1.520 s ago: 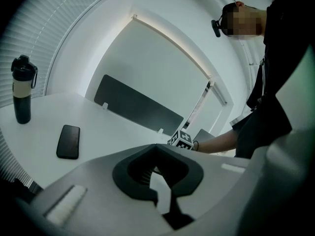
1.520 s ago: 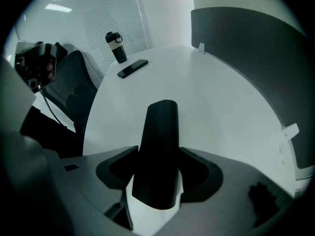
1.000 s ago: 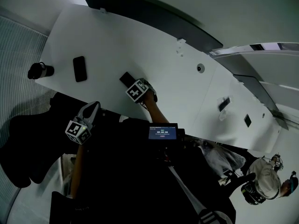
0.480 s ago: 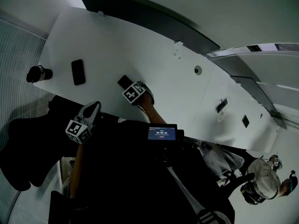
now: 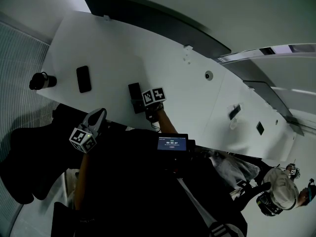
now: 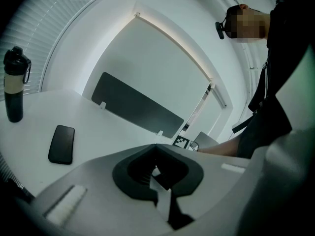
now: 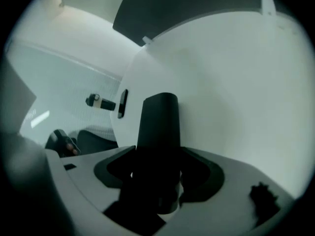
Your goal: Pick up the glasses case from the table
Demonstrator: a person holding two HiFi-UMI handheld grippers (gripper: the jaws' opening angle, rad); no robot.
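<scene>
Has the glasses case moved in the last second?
Yes. The glasses case, clamped in the right gripper, has turned from a slant to roughly parallel with the phone.

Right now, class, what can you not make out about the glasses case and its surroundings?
Glasses case: its near end, in the right gripper view, sunk in the dark between the jaws of the right gripper.
Whether it touches the table: head view, too small and dim.
Display text: head view, too small.
</scene>
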